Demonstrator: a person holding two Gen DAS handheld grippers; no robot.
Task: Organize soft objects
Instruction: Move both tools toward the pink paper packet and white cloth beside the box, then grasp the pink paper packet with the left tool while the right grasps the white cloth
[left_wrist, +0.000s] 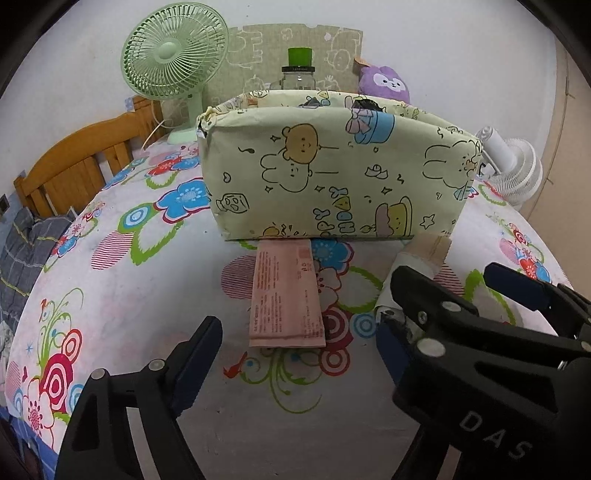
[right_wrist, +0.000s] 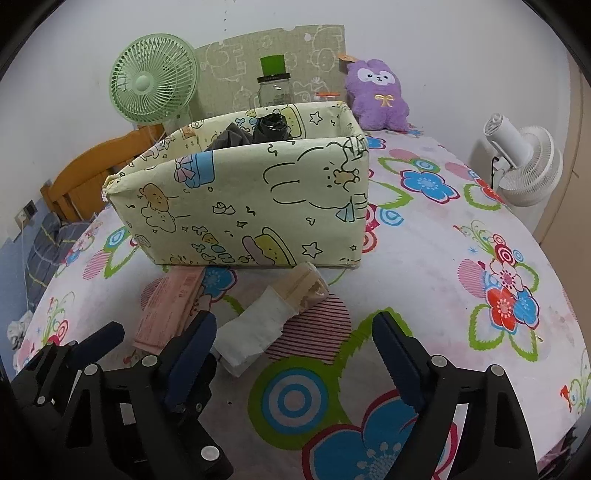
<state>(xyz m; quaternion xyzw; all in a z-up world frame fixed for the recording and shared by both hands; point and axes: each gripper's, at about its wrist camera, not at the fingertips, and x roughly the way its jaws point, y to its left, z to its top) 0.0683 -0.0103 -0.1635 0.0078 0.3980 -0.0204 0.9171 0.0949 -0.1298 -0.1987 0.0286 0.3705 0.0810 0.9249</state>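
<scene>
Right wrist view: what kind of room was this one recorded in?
Most likely a bedroom. The work surface is a floral bedsheet spread over a bed with a wooden headboard, a purple plush toy sits by the wall, and a green fan stands nearby.

Far ahead of the jaws, a mint-green plastic desk fan stands to the left on the floral-printed bedsheet. Right of it, a green printed cardboard sheet leans on the white wall, with a clear glass jar with a green cap before it. Far right stands a white round fan. Far left is an orange wooden headboard.
</scene>
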